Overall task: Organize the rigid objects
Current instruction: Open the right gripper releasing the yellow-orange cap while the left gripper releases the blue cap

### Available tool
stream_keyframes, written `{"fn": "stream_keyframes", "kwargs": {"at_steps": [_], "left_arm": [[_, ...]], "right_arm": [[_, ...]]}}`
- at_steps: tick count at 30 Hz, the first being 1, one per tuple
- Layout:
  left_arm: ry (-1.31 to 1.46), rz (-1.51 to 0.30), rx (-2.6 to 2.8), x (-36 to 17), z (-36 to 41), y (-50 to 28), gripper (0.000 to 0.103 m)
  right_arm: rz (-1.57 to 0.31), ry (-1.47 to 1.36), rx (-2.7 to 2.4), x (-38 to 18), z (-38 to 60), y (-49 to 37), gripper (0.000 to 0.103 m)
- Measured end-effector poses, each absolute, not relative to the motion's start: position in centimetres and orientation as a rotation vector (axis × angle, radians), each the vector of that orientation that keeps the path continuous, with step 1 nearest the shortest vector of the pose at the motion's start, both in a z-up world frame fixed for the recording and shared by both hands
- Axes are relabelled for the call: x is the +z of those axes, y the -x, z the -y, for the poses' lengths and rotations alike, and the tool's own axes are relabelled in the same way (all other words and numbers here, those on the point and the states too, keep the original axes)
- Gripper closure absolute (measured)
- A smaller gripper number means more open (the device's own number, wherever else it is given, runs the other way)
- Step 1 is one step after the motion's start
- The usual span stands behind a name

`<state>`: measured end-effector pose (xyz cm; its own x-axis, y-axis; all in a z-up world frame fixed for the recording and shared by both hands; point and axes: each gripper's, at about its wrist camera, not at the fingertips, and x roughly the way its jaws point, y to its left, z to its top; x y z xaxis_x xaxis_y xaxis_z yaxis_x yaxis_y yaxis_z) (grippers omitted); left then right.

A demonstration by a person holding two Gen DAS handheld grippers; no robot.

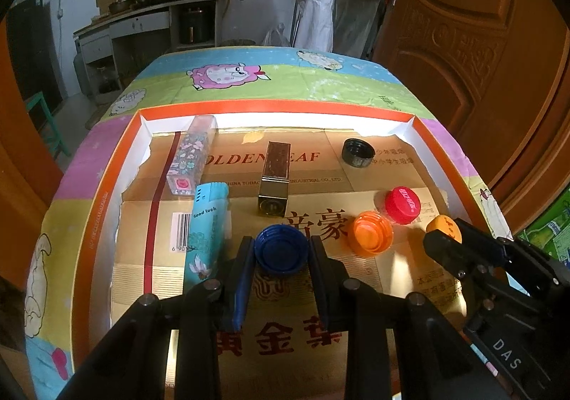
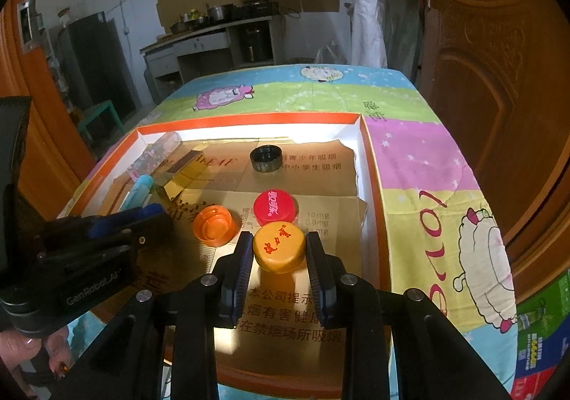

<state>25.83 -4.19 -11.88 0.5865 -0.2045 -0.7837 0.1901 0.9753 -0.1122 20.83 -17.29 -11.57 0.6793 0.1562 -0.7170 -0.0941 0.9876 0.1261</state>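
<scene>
Left wrist view: the left gripper holds a blue bottle cap, open side up, its pads pressed against both sides, low over the cardboard lining of an orange-rimmed tray. Beyond lie a floral tube, a teal packet and a brown-and-gold box (all lengthwise), plus a black cap, a red cap and an orange cap.

Right wrist view: the right gripper is clamped narrowly on a yellow cap with red markings, printed side up, near the tray's right wall, just in front of the red cap.
</scene>
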Motion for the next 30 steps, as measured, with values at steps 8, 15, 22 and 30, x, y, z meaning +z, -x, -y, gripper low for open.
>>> {"fn": "stream_keyframes", "kwargs": {"at_steps": [8, 15, 22, 30], "left_arm": [[0.001, -0.912, -0.232, -12.1, 4.3, -25.8, 0.072], [0.002, -0.904, -0.237, -12.1, 4.3, -25.8, 0.072], [0.015, -0.902, -0.241, -12.0, 4.2, -26.0, 0.072], [0.005, -0.876, -0.244, -10.9, 4.3, -25.4, 0.072]], "right_arm": [[-0.825, -0.073, 0.126, -12.2, 17.3, -21.1, 0.072], [-0.83, -0.072, 0.12, -12.4, 17.4, -21.1, 0.072], [-0.809, -0.092, 0.119, -12.1, 17.8, -20.9, 0.072], [-0.786, -0.086, 0.112, -11.2, 17.8, -20.5, 0.064]]}}
